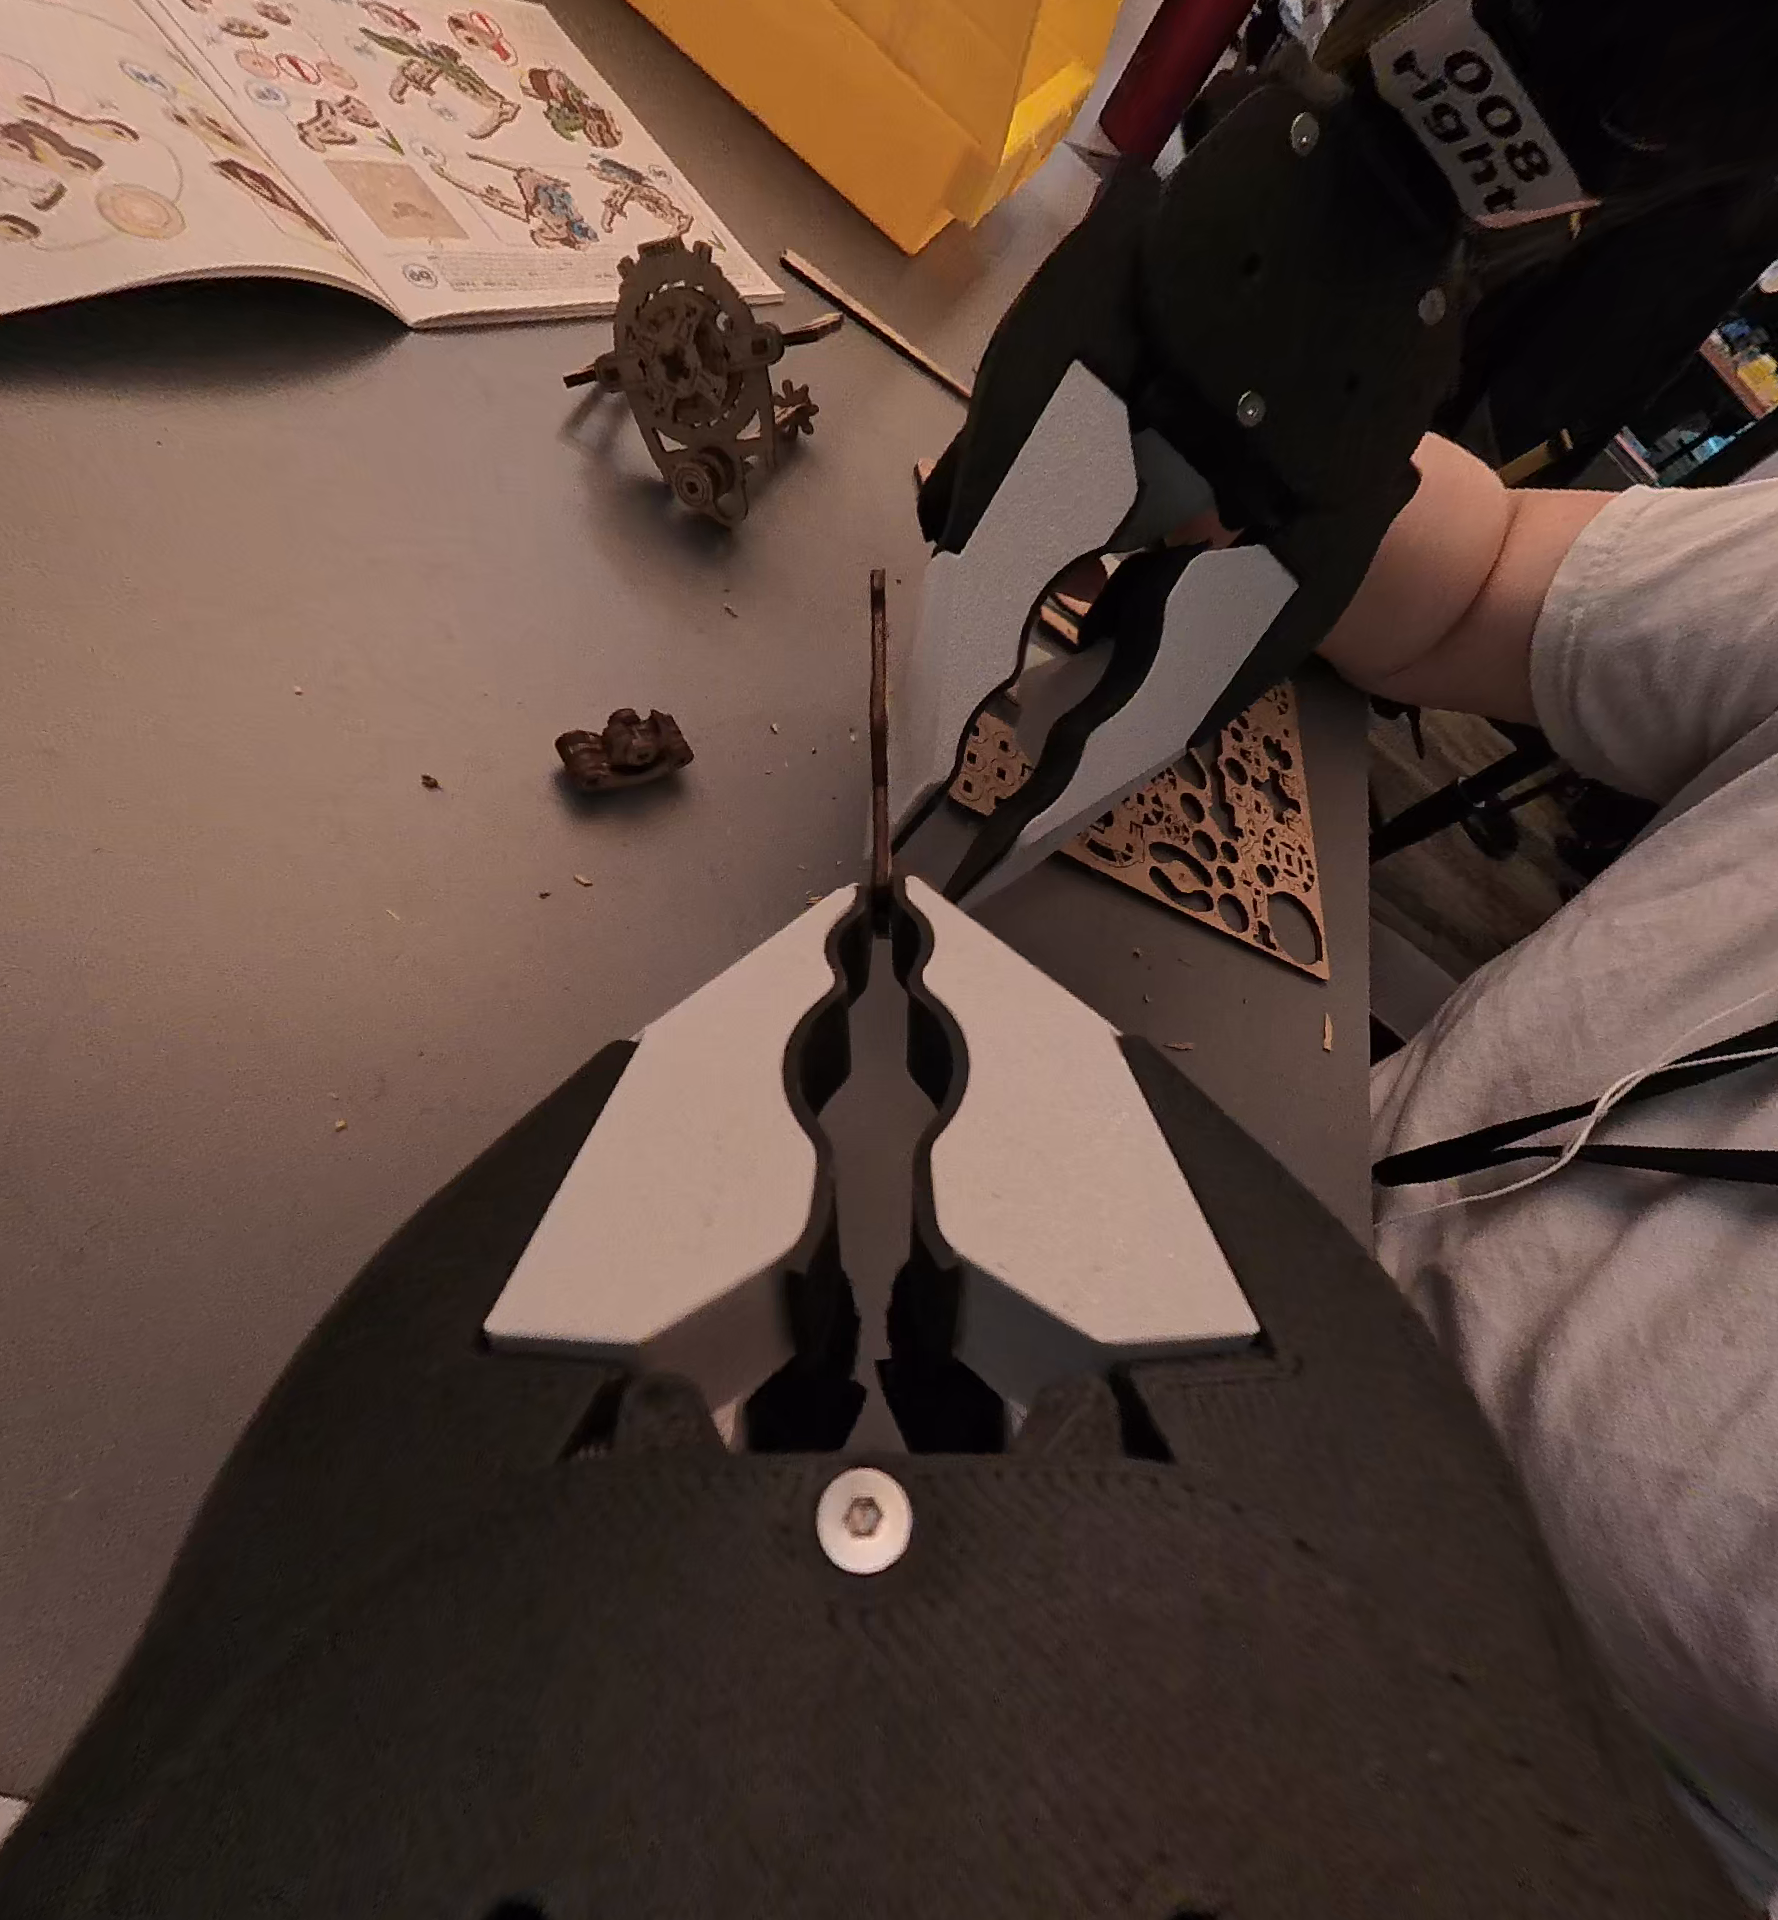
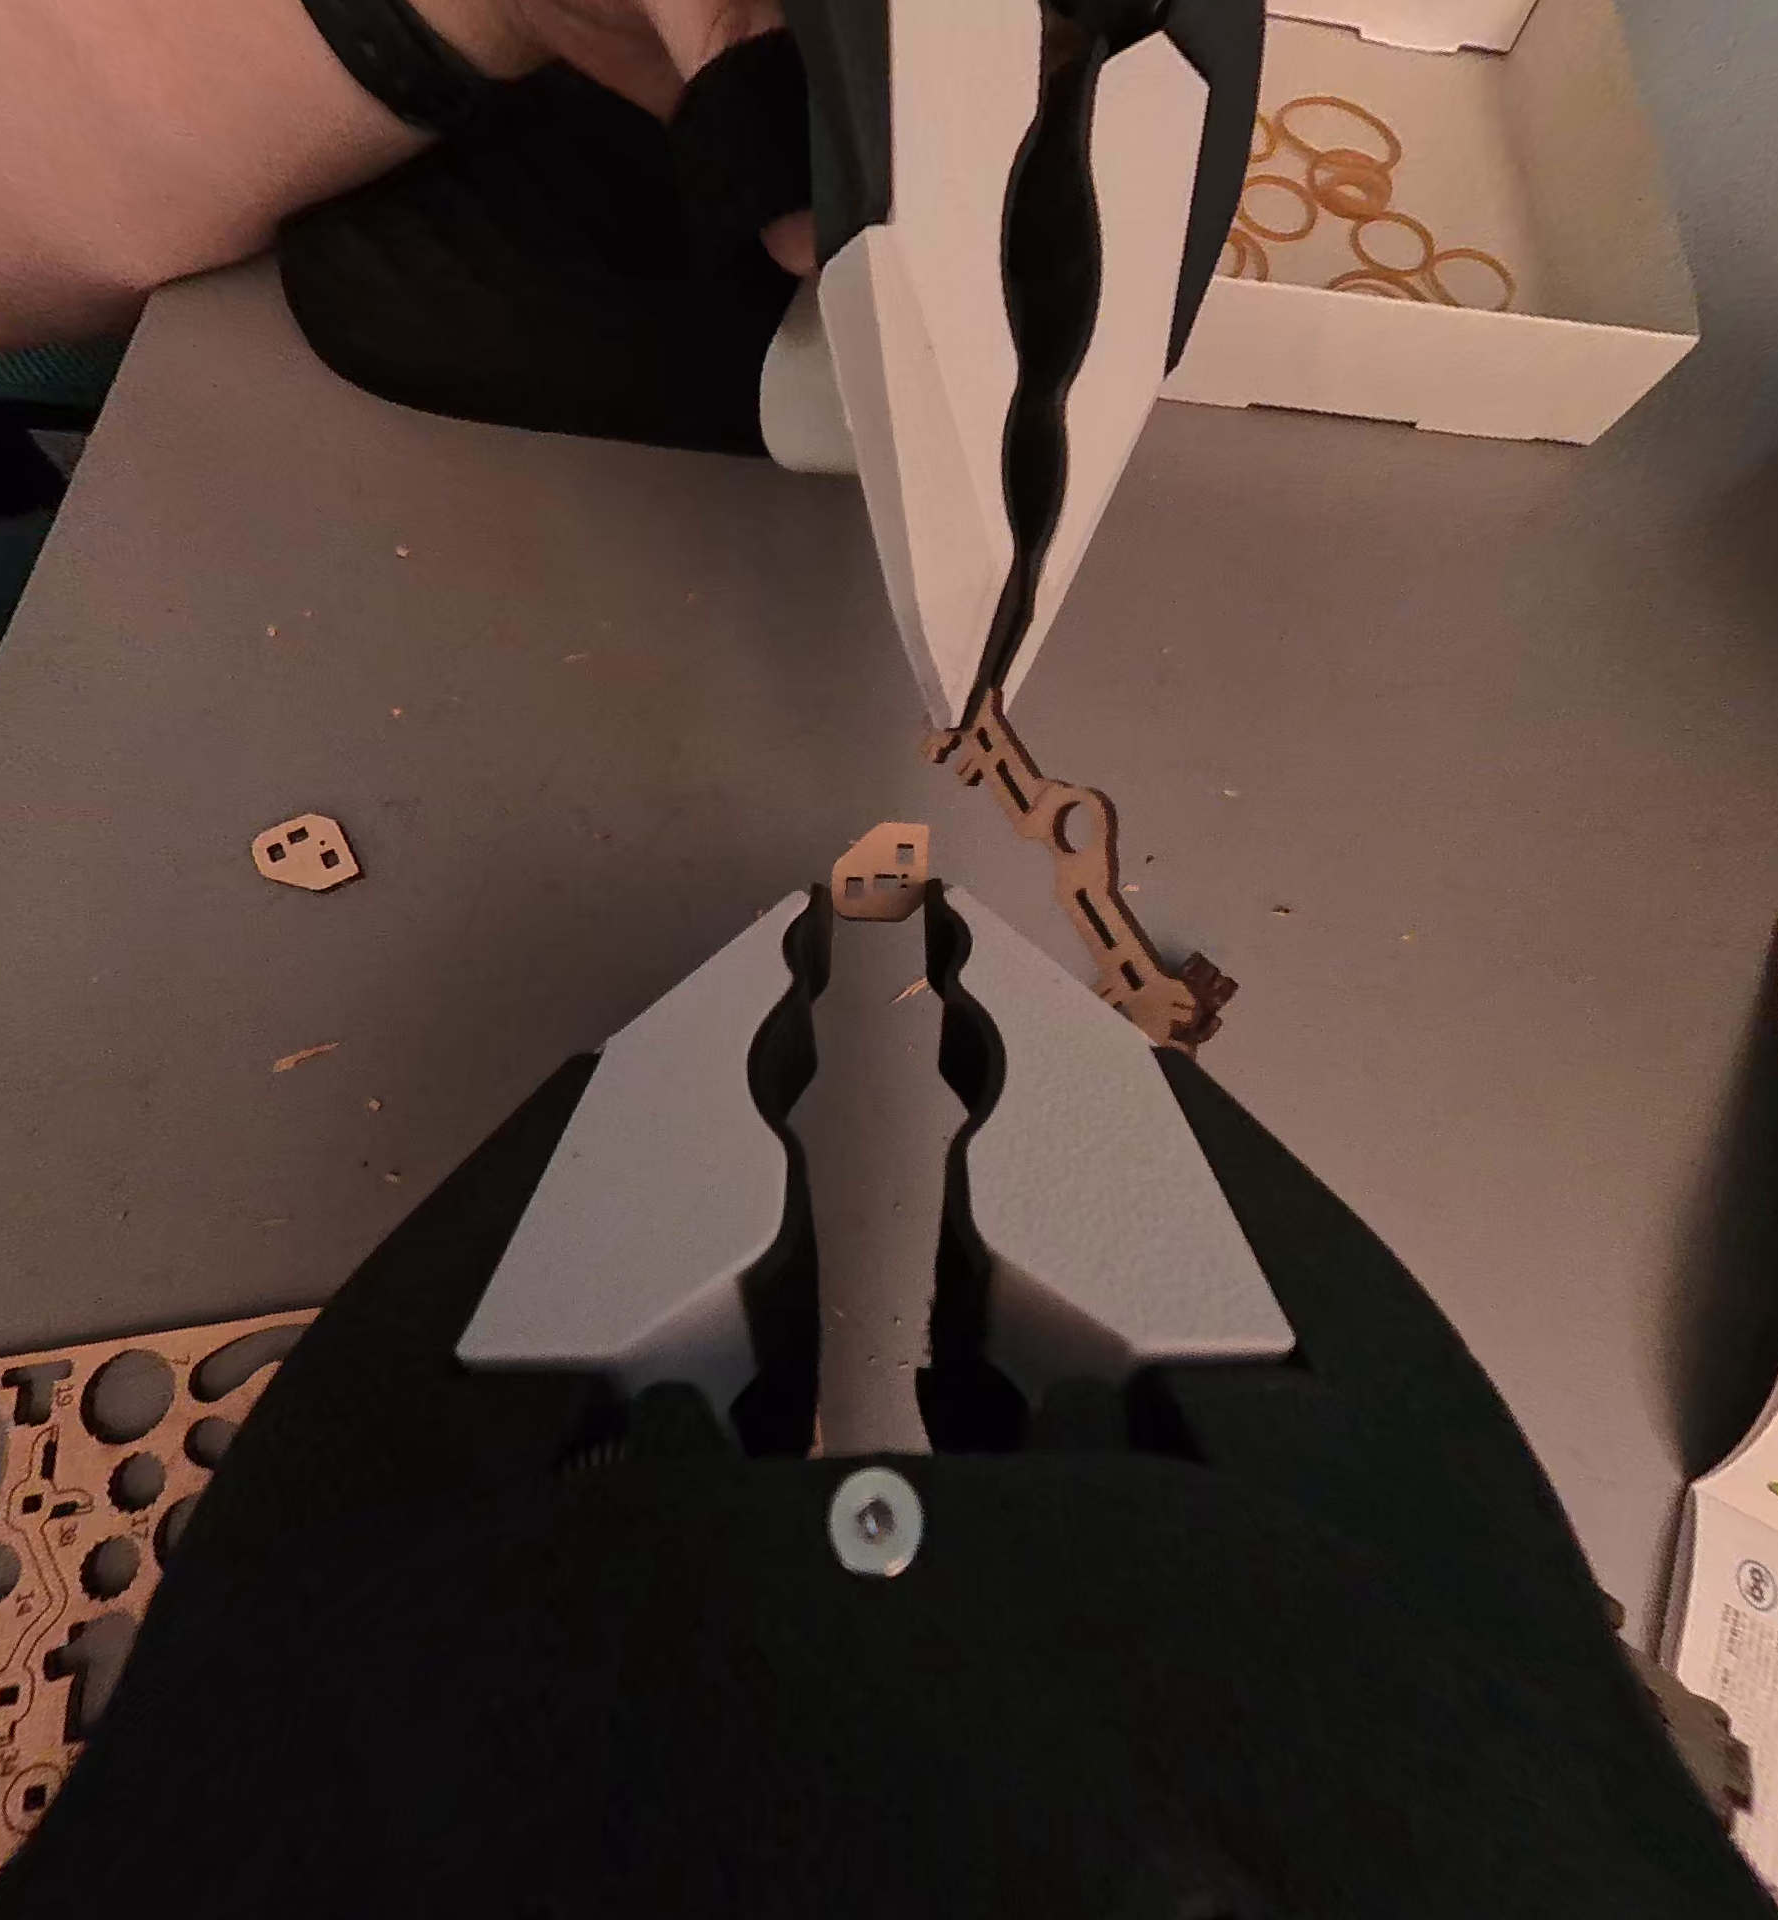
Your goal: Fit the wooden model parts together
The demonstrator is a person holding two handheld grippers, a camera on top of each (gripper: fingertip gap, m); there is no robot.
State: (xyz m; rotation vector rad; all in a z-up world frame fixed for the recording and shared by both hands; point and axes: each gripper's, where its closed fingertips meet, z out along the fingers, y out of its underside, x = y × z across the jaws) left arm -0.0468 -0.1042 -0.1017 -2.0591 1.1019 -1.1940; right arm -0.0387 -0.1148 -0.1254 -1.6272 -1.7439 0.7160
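Observation:
My left gripper (image 1: pixel 880 899) is shut on one end of a long, thin slotted wooden strip (image 1: pixel 878 727), seen edge-on and pointing away from me. In the right wrist view the left gripper (image 2: pixel 978 707) comes down from the top and the strip (image 2: pixel 1072 862) slants down to the right. My right gripper (image 2: pixel 877 894) is shut on a small flat wooden plate (image 2: pixel 883 875) with square holes, held just left of the strip and apart from it. The right gripper (image 1: pixel 942 862) also shows in the left wrist view, its tips close beside mine.
A part-built wooden gear model (image 1: pixel 698 384) stands on the grey table (image 1: pixel 241 831) by an open instruction booklet (image 1: pixel 241 156). A small dark piece (image 1: pixel 623 746) and a second small plate (image 2: pixel 305 852) lie loose. There is a cut-out wooden sheet (image 1: pixel 1207 821), a white box of rubber bands (image 2: pixel 1384 208) and a yellow box (image 1: pixel 895 94). Only a small space, under 4 cm, lies between the two pairs of fingers.

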